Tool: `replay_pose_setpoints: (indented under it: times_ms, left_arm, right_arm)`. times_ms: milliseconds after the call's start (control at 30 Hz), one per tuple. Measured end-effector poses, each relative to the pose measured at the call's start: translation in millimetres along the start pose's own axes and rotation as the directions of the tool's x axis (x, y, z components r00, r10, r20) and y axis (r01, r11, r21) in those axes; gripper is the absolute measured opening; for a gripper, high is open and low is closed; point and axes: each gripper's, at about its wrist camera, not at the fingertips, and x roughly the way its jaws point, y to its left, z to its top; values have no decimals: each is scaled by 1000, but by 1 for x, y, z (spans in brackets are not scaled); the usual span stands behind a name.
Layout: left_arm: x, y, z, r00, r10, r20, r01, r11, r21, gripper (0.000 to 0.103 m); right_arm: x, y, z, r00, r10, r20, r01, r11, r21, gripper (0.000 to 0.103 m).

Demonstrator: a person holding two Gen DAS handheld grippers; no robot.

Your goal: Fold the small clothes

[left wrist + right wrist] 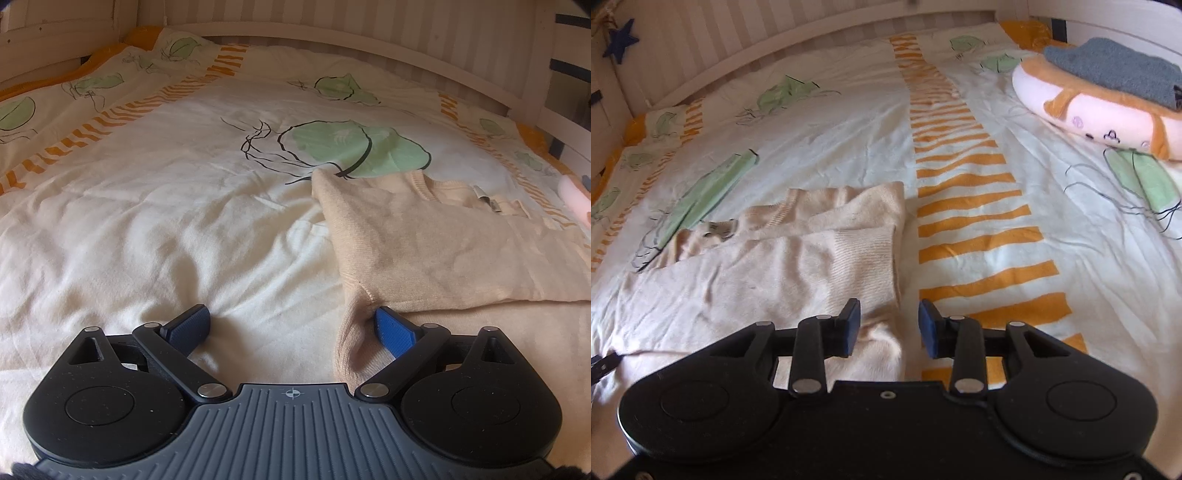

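Left gripper [291, 325] sits low over the bedspread [147, 206], jaws spread wide, nothing between them. Its right blue pad [393, 330] touches a bunched edge of the beige sweater [443, 251]; left pad rests on bare bedspread. Sweater lies flat to the right of center in left wrist view, neckline w/ label [489, 201] at far side, partly folded, one layer over another.

Right gripper [889, 325] also spread, gap narrower than left's. Sweater [775, 266] edge runs under/between its pads; can't tell if the pads touch fabric. Ribbed cuff or hem [864, 254] lies on top just ahead of the gripper, a folded layer over the body.

Right wrist view only: orange-striped band [960, 184] of bedspread [831, 129] just right of sweater, plush pillow [1089, 107] far right w/ a gray folded cloth [1119, 70] on top, blue star [620, 40] hanging top left. Left wrist view shows only a pink sliver of the plush pillow at right edge. Both views: white slatted bed frame [369, 33] behind, green leaf prints [354, 147] on bedspread.
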Motion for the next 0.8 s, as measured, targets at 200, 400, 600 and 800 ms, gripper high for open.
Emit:
replay_pose_setpoints:
  times_ms: [200,400,600,800]
  left_arm:
    - [-14,-3,-4,998,-33,-48,34,999,6,97]
    - [-40,-3,-9,989,-82,-119,80,996,-29,97]
    - [-78,-7,-19,981,-116,-153,110,993,-49,97]
    - [-115,-13,-37,960,-180,-214,172,983,-56,97]
  right_arm:
    - [-53,3,-27,995,99,-13,-99,995,-22,54]
    - [-87,-4,-64,984,155,-89,-152,988,37,56]
    - [-112,2,-90,975,186,-122,-185,983,13,56]
    - [-114,17,-101,954,251,-165,-266,961,-76,61]
